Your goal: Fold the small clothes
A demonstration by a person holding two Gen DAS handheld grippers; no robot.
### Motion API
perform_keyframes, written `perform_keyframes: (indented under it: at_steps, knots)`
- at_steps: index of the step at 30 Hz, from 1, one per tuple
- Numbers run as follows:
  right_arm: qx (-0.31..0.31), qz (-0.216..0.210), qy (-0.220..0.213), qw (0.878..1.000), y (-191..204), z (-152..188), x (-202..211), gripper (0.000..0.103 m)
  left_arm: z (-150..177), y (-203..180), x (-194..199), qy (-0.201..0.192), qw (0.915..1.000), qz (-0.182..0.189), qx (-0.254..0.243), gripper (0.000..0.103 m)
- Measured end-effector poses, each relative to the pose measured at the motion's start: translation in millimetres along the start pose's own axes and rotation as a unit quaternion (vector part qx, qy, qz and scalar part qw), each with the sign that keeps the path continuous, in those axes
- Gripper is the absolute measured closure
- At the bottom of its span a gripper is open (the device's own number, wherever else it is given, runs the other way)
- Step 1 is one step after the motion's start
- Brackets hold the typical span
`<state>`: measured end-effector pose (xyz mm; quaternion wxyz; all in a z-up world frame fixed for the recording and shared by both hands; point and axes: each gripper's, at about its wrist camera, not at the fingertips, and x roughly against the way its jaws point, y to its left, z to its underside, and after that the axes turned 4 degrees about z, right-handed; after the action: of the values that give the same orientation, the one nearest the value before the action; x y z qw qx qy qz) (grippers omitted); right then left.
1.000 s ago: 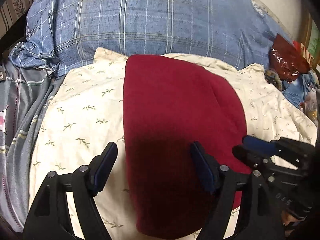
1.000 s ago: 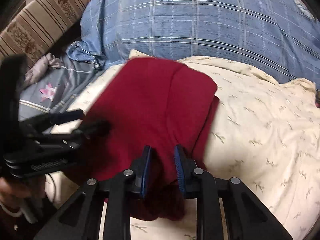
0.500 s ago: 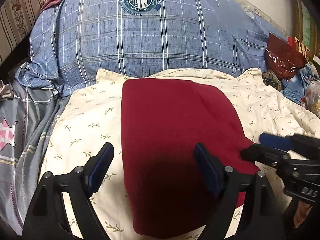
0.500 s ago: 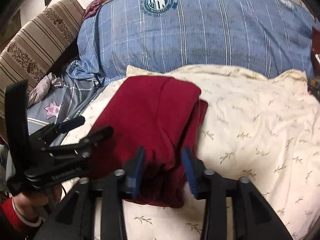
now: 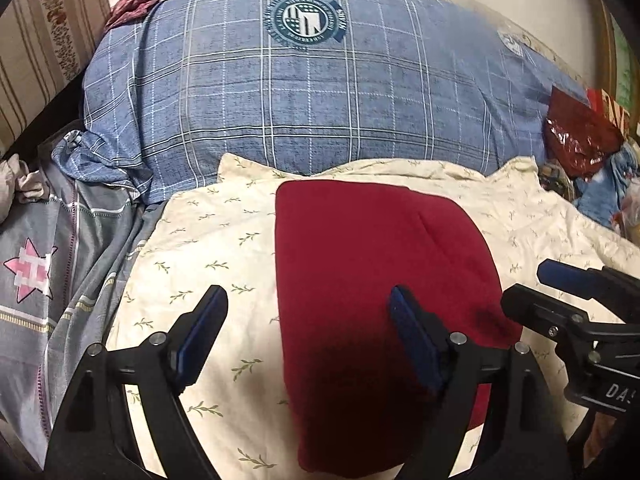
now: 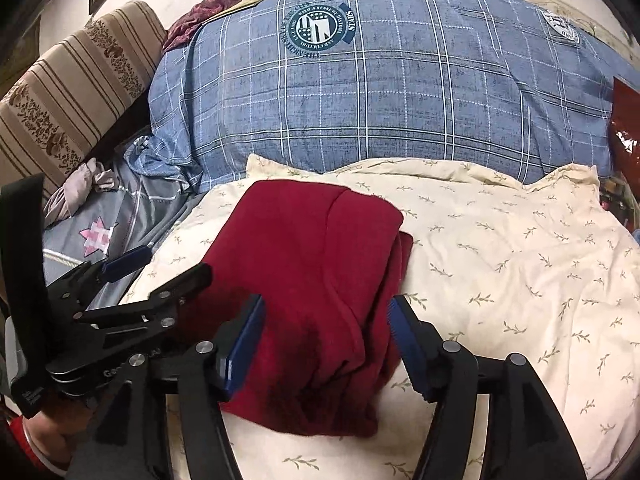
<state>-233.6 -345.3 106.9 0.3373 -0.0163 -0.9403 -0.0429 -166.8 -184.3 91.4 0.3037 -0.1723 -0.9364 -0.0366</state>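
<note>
A dark red garment (image 5: 380,280) lies folded into a compact, roughly rectangular stack on a cream sheet printed with small leafy sprigs (image 5: 208,240), spread across a bed. Seen from the right wrist camera, the garment (image 6: 312,272) shows a top layer doubled over a lower one, with the lower layer's edge peeking out along the right side and some bunching at the near end. The left gripper (image 5: 308,332) hangs above the near left part of the stack, its jaws spread wide and holding nothing; one blue-padded finger is over the cream sheet, the other over the red cloth. The right gripper (image 6: 326,340) sits low at the near end of the garment, its jaws also parted, one on each side of the near right end of the garment, though I cannot tell whether the pads touch the cloth. Behind the sheet rests a large blue plaid pillow (image 5: 312,100) bearing a round crest emblem. To the left lies grey bedding with a pink star (image 5: 32,272), and a striped brown cushion (image 6: 68,92) stands in the far left corner.
</note>
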Motion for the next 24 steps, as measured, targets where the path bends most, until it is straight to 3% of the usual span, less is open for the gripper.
perform_keyframes:
  at_steps: [5, 24]
  knots:
    - [-0.019, 0.003, -0.002, 1.0, -1.6, 2.1, -2.9, 0.03, -0.7, 3.5, -0.4, -0.002, 0.9999, -0.01, 0.005, 0.02]
    - [-0.01, 0.004, 0.012, 1.0, 5.8, 4.9, -19.6, 0.028, -1.9, 6.6, -0.7, -0.008, 0.9996, -0.028, 0.001, 0.02]
